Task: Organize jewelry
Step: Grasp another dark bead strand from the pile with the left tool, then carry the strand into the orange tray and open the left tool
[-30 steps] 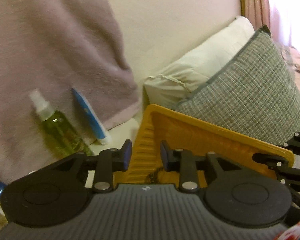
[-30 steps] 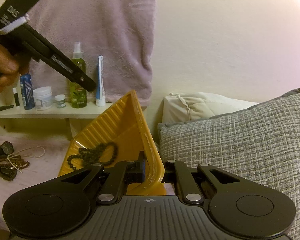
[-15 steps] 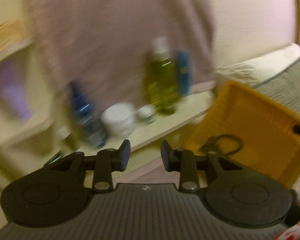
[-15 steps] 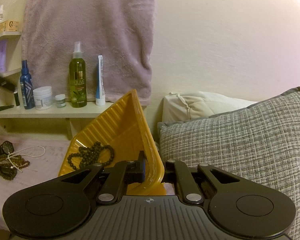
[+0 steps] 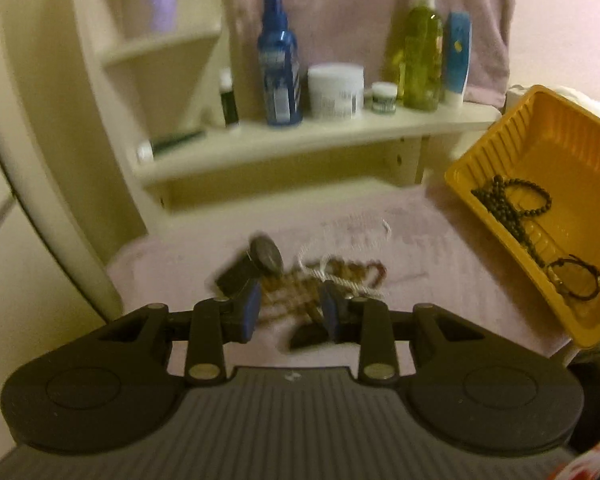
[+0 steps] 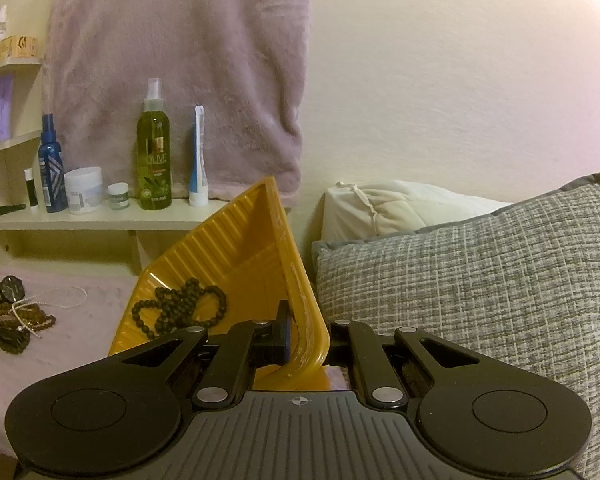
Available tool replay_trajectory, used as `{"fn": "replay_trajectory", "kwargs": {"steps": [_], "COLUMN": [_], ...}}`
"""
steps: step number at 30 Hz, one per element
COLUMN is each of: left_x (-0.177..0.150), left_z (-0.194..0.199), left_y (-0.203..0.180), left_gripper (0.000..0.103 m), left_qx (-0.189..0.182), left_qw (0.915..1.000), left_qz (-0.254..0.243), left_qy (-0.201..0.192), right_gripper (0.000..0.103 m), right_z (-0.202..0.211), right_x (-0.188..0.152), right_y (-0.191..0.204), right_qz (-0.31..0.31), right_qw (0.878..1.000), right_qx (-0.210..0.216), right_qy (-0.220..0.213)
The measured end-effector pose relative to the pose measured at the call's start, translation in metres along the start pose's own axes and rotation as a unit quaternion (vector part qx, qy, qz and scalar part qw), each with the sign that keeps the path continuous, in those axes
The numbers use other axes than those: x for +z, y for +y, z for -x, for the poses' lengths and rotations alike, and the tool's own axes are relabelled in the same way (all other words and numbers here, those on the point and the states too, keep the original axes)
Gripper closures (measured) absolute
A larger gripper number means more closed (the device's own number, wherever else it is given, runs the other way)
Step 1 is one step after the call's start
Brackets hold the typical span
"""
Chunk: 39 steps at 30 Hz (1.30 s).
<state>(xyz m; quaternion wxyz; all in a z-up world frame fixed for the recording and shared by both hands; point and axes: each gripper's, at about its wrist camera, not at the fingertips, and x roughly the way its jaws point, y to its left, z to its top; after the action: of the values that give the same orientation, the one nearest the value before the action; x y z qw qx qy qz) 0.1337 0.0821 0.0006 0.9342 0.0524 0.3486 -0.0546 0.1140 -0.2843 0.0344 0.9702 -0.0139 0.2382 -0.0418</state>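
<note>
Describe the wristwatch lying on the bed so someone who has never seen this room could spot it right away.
Start at the shelf of bottles; below it lies the pink bedcover. On it is a jewelry heap, and the watch sits at the end nearest the shelf: the only round black dial among brown beads and white cord.

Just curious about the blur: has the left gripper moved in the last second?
Yes. The left gripper swung away from the pillows, past the shelf, and now points down at the jewelry pile on the bed, jaws open.
</note>
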Motion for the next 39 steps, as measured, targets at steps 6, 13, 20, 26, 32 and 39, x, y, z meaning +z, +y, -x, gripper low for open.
{"fn": "replay_trajectory", "kwargs": {"steps": [6, 13, 20, 26, 32, 39], "left_x": [-0.018, -0.03, -0.034, -0.028, -0.005, 0.022], "left_z": [-0.017, -0.036, -0.048, -0.042, -0.025, -0.013], "left_y": [-0.006, -0.011, -0.007, -0.007, -0.004, 0.003], "left_gripper": [0.074, 0.077, 0.091, 0.098, 0.098, 0.098], "left_qx": [-0.017, -0.02, -0.033, -0.04, -0.059, -0.068], "left_qw": [0.9942, 0.983, 0.9706, 0.9736, 0.9786, 0.9829], "left_qz": [0.105, 0.18, 0.235, 0.222, 0.197, 0.17], "left_qy": [0.019, 0.031, 0.04, 0.031, 0.0, -0.02], "right_gripper": [0.094, 0.094, 0.094, 0.094, 0.094, 0.094], "right_z": [-0.002, -0.002, -0.004, -0.004, -0.005, -0.004], "right_x": [0.0, -0.001, -0.001, -0.002, -0.001, -0.001], "right_y": [0.0, -0.001, -0.002, -0.002, -0.001, -0.001], "right_qz": [0.004, 0.008, 0.008, 0.008, 0.008, 0.008], "right_qw": [1.0, 1.0, 1.0, 1.0, 1.0, 1.0], "right_qx": [-0.004, -0.005, -0.008, -0.007, -0.007, -0.007], "right_qy": [0.002, 0.003, 0.005, 0.005, 0.004, 0.004]}}
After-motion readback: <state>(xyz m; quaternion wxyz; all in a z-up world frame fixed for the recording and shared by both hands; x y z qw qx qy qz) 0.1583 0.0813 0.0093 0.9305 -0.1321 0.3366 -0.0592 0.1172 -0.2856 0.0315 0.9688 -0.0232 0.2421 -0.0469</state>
